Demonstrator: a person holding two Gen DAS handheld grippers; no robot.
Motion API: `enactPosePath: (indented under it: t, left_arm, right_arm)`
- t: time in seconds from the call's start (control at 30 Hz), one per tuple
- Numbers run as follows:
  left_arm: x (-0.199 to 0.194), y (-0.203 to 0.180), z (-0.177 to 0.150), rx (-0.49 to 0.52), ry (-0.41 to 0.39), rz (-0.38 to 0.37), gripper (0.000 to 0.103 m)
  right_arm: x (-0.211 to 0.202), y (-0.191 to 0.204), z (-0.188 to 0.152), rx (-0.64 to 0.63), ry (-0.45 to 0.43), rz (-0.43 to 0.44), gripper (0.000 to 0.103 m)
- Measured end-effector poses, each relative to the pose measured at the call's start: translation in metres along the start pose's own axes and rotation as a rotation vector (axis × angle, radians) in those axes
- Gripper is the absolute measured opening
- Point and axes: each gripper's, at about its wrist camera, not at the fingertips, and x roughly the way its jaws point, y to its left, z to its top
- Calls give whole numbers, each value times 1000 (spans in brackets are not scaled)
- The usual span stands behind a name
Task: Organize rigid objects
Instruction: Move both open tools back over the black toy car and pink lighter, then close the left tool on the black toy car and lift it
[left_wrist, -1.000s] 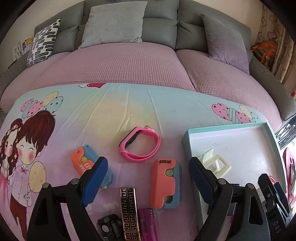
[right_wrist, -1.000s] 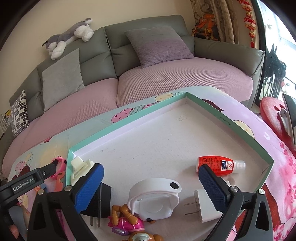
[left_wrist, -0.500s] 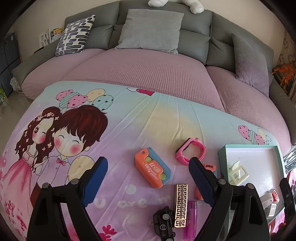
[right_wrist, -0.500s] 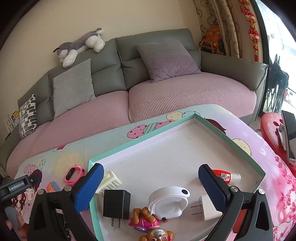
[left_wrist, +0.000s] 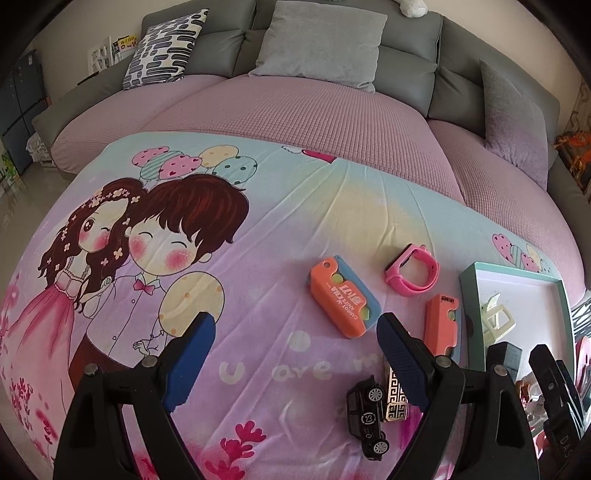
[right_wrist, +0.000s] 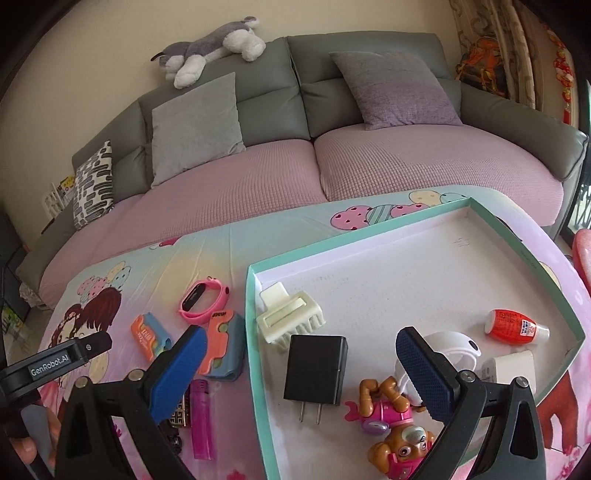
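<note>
Left claw (left_wrist: 295, 354) wide open, empty, low centre frame: shift right over toy car (left_wrist: 367, 419), straddle its narrow sides, avoid patterned lighter (left_wrist: 395, 397) touching it, lift into tray (left_wrist: 469, 314).

Cartoon sheet (left_wrist: 295, 221) under tray (right_wrist: 255, 369), toys.

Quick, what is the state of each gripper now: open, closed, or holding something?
Left gripper: open, nothing between its jaws.
Right gripper: open, holding nothing, above the near edge of the tray.
</note>
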Motion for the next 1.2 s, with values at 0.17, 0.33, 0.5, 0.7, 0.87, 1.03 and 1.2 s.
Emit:
enactPosePath:
  t: [0.17,0.33,0.5,0.7,0.87,1.03,1.2]
  left_arm:
    - [8,-4,-16,25,50,-12,90]
    - [15,-14,-30,65,98,-44,90]
    - [21,-22,-42,122,144,-46,90]
    - [23,-26,-49,124,165,-68,90]
    - [30,-40,-54,169,175,-87,90]
    - [27,-53,-57,203,173,-127,76]
    - [22,-57,-58,214,175,-171,56]
  right_arm:
    - [1,6,-4,-3,23,4,103]
    - [3,10,-7,-3,47,14,103]
    - [5,12,-8,-12,53,3,103]
    - [11,15,-11,-26,75,-8,103]
    - [14,18,-12,-50,83,-25,103]
    - [15,15,-13,-45,85,-33,103]
    - [16,12,-13,-34,89,-37,103]
